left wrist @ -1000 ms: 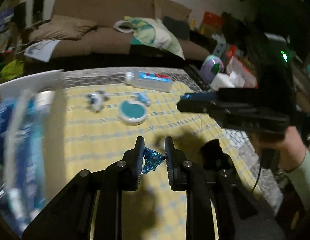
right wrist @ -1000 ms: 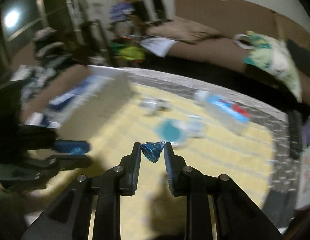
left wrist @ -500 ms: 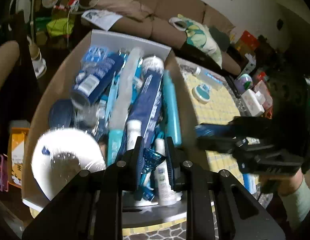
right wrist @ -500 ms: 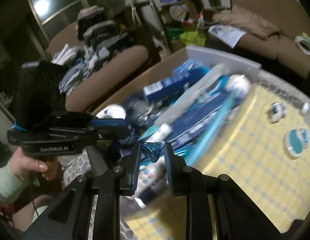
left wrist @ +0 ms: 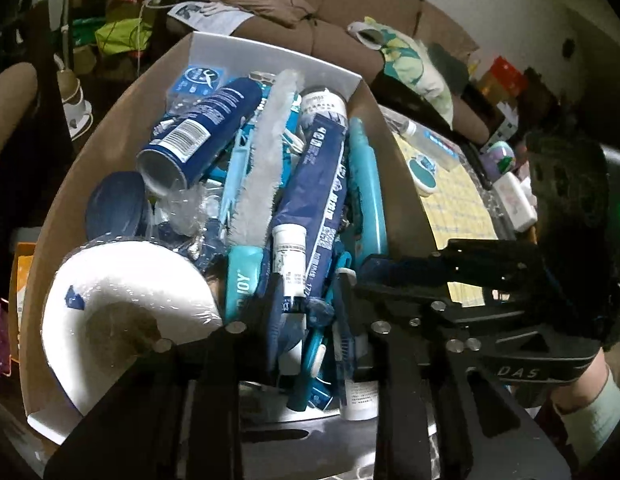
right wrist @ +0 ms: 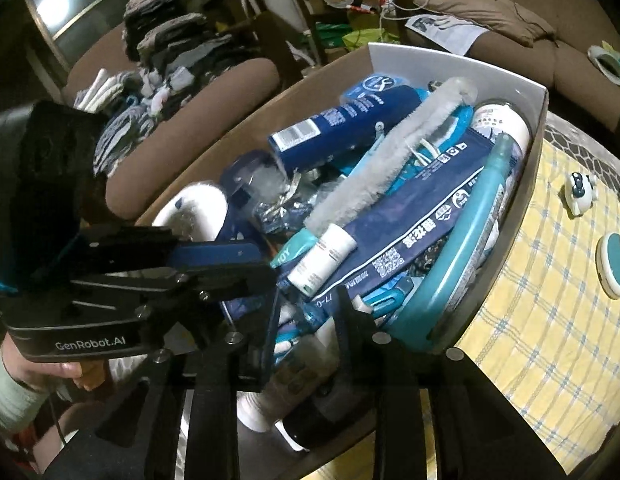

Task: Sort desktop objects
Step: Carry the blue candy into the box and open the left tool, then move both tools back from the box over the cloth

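Both my tools hang over the near end of the brown cardboard box (left wrist: 110, 120), which is packed with blue, teal and white toiletries. My left tool (left wrist: 308, 304) and right tool (right wrist: 308, 308) have both just been opening, and their jaws now stand spread. A small crumpled blue foil wrapper (left wrist: 319, 312) shows in the left tool's gap, and another blue foil wrapper (right wrist: 310, 312) in the right one's. Neither looks pinched from both sides, so I judge both are being released into the box, though against the blue clutter I can't be sure.

The sort looks well along but not finished. Beyond the box's far side, on the yellow checked cloth (right wrist: 529, 320) over the worktop, a round teal-topped tin (right wrist: 617, 264) is still out.

Only the left view shows the clear bottle with a blue label (left wrist: 429, 142) lying past the box beside the tin. It also gives the fuller look at the white paper roll (left wrist: 122, 300) in the box's near corner. Only the right view shows the small white toy (right wrist: 579, 192) on the cloth.
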`<action>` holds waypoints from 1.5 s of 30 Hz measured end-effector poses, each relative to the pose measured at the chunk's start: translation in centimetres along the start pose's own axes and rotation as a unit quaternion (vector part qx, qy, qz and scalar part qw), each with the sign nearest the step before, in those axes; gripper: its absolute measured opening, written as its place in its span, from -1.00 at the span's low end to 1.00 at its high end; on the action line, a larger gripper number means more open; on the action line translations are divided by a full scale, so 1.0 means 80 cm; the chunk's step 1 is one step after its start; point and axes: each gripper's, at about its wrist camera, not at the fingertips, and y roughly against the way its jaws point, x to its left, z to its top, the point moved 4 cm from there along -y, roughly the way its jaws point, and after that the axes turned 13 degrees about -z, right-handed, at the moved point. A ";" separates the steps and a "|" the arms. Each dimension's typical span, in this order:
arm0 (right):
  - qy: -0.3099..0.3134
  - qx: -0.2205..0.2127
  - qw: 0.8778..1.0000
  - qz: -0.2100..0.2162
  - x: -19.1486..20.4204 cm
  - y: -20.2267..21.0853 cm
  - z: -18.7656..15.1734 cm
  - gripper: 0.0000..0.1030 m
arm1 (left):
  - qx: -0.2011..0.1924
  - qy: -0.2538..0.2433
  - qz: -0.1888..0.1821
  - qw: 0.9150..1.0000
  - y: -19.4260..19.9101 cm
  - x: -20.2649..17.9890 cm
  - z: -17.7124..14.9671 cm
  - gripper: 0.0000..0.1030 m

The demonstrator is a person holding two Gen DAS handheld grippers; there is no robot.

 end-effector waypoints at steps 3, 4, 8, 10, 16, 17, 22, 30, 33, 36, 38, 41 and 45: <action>-0.014 -0.011 1.000 0.000 -0.005 0.013 0.001 -0.32 | -0.013 0.008 -0.006 1.000 0.011 0.001 0.002 -0.19; -0.017 -0.017 1.000 0.001 -0.006 0.020 0.002 -0.29 | -0.018 0.007 -0.007 1.000 0.017 -0.001 0.003 -0.08; -0.035 -0.049 0.998 -0.001 -0.014 0.059 -0.004 -0.02 | -0.029 -0.006 0.001 1.000 0.034 -0.013 0.004 0.11; -0.048 -0.066 0.997 -0.009 -0.020 0.082 -0.012 0.18 | -0.040 -0.023 0.012 0.999 0.043 -0.025 0.001 0.27; -0.048 -0.073 0.995 -0.052 -0.023 0.119 -0.042 0.71 | -0.060 -0.056 0.046 0.996 0.061 -0.059 -0.019 0.78; -0.053 -0.073 0.994 -0.055 -0.025 0.123 -0.048 0.76 | -0.060 -0.060 0.050 0.995 0.062 -0.064 -0.022 0.80; -0.068 -0.076 0.992 -0.078 -0.024 0.144 -0.079 1.00 | -0.061 -0.057 0.050 0.995 0.070 -0.085 -0.037 1.00; -0.107 -0.081 0.985 -0.111 -0.028 0.181 -0.133 1.00 | -0.065 -0.083 0.059 0.993 0.080 -0.135 -0.064 1.00; -0.123 -0.083 0.980 -0.134 -0.031 0.191 -0.157 1.00 | -0.065 -0.089 0.062 0.992 0.078 -0.147 -0.076 1.00; -0.151 -0.085 0.969 -0.175 -0.038 0.197 -0.187 1.00 | -0.065 -0.094 0.073 0.991 0.069 -0.158 -0.095 1.00; -0.169 -0.091 0.959 -0.206 -0.041 0.200 -0.203 1.00 | -0.066 -0.092 0.077 0.991 0.061 -0.162 -0.110 1.00; -0.202 -0.115 0.946 -0.228 -0.041 0.198 -0.234 1.00 | -0.075 -0.088 0.082 0.990 0.047 -0.165 -0.132 1.00; -0.236 -0.101 0.935 -0.244 -0.053 0.174 -0.272 1.00 | -0.065 -0.082 0.090 0.990 0.012 -0.160 -0.166 1.00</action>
